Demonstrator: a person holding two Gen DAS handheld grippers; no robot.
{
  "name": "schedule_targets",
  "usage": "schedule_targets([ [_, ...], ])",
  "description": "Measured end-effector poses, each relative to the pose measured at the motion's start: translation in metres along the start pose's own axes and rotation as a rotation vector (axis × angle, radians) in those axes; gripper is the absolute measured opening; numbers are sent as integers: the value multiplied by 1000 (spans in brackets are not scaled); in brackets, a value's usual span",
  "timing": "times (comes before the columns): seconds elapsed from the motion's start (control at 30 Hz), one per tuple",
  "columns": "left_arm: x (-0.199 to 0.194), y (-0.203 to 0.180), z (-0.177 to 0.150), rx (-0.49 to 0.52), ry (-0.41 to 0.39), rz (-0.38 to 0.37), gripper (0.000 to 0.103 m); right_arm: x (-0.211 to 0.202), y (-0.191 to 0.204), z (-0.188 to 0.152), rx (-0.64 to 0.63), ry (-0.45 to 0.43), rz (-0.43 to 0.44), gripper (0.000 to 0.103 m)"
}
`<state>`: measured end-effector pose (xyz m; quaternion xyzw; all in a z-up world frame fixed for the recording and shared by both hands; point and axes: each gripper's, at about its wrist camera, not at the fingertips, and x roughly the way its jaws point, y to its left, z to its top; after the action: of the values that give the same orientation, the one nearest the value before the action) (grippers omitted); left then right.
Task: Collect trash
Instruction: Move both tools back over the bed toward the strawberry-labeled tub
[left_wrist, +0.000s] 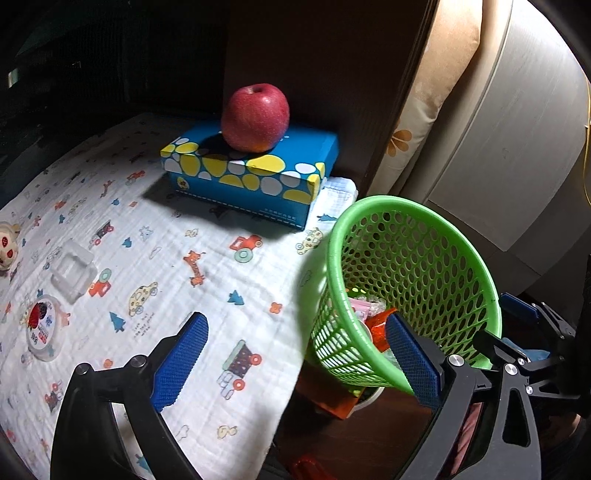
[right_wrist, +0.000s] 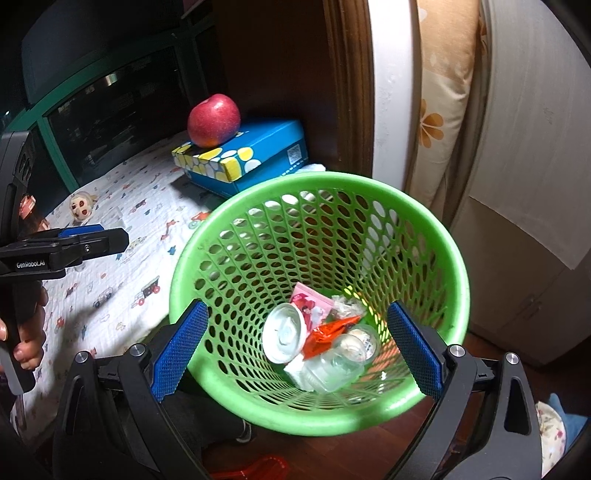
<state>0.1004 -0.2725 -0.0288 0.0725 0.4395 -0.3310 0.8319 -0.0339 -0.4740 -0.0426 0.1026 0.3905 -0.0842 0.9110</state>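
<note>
A green mesh basket (right_wrist: 321, 236) stands off the table's right edge and looks tilted in the left wrist view (left_wrist: 413, 266). It holds a white lid (right_wrist: 286, 332), a pink wrapper (right_wrist: 314, 302), an orange-red wrapper (right_wrist: 328, 334) and clear cups (right_wrist: 343, 363). My right gripper (right_wrist: 297, 350) is open, its fingers crossing the basket's near rim; contact is unclear. My left gripper (left_wrist: 297, 362) is open over the cloth by the basket, with nothing held. On the cloth at left lie a clear plastic tray (left_wrist: 72, 271) and a round strawberry-printed cup (left_wrist: 42, 326).
A red apple (left_wrist: 255, 117) sits on a blue spotted tissue box (left_wrist: 251, 173) at the back of the patterned cloth (left_wrist: 177, 229). A small doll head (right_wrist: 82, 208) lies at the far left. A person's hand (right_wrist: 31, 343) holds the left gripper (right_wrist: 110, 236). Cabinet and curtain stand at right.
</note>
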Motion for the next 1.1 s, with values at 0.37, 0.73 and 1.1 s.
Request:
schedule_targets([
  [0.37, -20, 58, -9, -66, -28, 114, 94, 13, 39, 16, -55, 2, 54, 96],
  [0.73, -32, 152, -25, -169, -20, 288, 94, 38, 89, 33, -126, 25, 118, 96],
  [1.1, -16, 251, -41, -278, 38, 385, 94, 66, 143, 47, -191, 50, 179, 97],
])
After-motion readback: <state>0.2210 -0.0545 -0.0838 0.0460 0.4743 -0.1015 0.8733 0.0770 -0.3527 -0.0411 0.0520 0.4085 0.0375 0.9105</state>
